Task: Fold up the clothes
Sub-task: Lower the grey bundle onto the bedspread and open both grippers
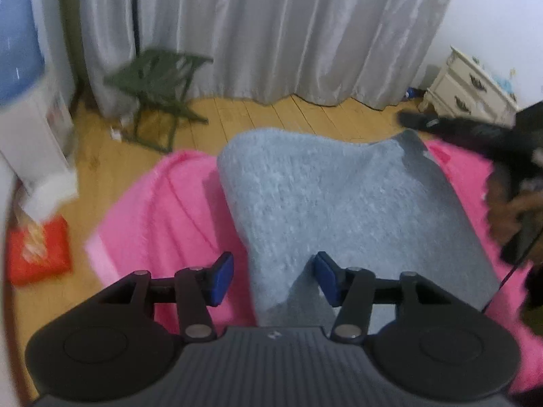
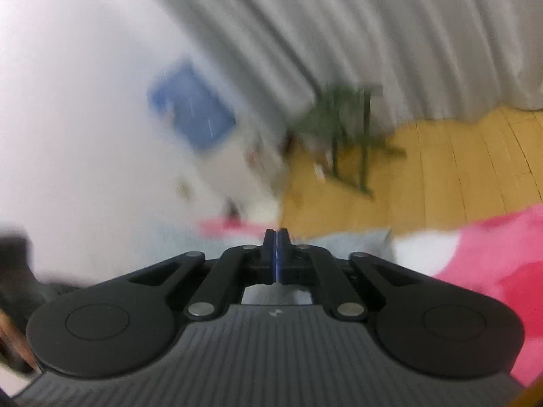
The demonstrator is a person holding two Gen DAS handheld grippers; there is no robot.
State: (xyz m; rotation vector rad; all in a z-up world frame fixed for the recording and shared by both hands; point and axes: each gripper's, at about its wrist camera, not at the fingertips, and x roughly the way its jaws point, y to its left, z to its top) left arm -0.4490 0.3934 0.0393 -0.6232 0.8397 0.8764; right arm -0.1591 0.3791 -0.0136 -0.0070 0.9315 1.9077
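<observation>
Left tongs (image 1: 273,279) gape over one grey garment (image 1: 342,203); right tongs (image 2: 276,254) pinched together.

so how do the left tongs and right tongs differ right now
The left tongs are open, blue pads spread to either side of a raised fold of the grey garment; the right tongs are shut, pads pressed together. The left view is fairly sharp and looks down over the garment on the pink blanket; the right view is motion-blurred and whether it grips cloth cannot be told. Both share black linkages and blue pads.
</observation>
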